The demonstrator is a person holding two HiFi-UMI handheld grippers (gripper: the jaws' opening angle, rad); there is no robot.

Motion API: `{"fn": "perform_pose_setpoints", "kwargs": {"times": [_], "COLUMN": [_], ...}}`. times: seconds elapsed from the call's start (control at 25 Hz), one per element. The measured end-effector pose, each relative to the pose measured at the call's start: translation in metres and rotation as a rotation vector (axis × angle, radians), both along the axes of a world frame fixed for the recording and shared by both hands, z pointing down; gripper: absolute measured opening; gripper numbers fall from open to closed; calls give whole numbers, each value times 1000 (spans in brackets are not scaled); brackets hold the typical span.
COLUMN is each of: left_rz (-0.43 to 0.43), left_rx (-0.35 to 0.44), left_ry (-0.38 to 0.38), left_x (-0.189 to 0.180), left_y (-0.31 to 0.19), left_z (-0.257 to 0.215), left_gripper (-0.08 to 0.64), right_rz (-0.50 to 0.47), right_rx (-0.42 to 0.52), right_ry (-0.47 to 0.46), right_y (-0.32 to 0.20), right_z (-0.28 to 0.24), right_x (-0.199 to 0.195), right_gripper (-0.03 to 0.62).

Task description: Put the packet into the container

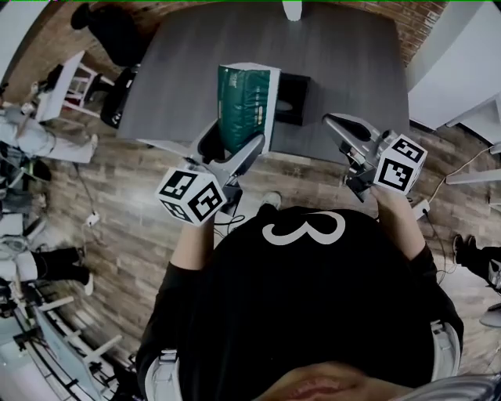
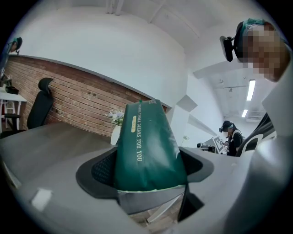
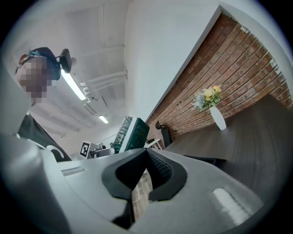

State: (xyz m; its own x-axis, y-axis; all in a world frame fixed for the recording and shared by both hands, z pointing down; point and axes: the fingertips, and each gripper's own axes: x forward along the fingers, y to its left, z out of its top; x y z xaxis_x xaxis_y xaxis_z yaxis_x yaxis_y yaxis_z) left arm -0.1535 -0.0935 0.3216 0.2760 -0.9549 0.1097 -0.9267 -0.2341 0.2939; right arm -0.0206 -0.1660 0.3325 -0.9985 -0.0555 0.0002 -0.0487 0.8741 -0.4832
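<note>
Table (image 1: 352, 63) surface is bare right of and beyond the black container (image 1: 293, 102); a white vase (image 1: 292, 9) stands only at the far edge. In the head view the packet (image 1: 245, 106), clamped in the left gripper (image 1: 231, 149), covers the container's left side. The right gripper (image 1: 335, 124) sits clear at near right.

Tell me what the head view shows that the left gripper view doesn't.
Only the head view shows the black container on the table, beyond the packet, and the right gripper, shut and empty. Only the left gripper view shows the packet's lettering, the flowers and the ceiling lights. Both show the green packet clamped upright in the left gripper, and the grey table.
</note>
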Motion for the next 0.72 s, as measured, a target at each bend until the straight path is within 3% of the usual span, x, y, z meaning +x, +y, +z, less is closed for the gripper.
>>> {"fn": "perform_pose_setpoints", "kwargs": {"times": [0.36, 0.72], "left_rz": [242, 499], "left_rx": [-23, -32], "left_ry": [-37, -246], "left_x": [-54, -61], "left_y": [-68, -116], "left_z": [11, 32], "left_gripper": [422, 423], "right_rz": [204, 400], "right_rx": [-47, -89], "right_ry": [-5, -3], "right_y": [-42, -64], "right_z": [7, 22], "right_x": [-38, -33], "right_gripper": [2, 2]}}
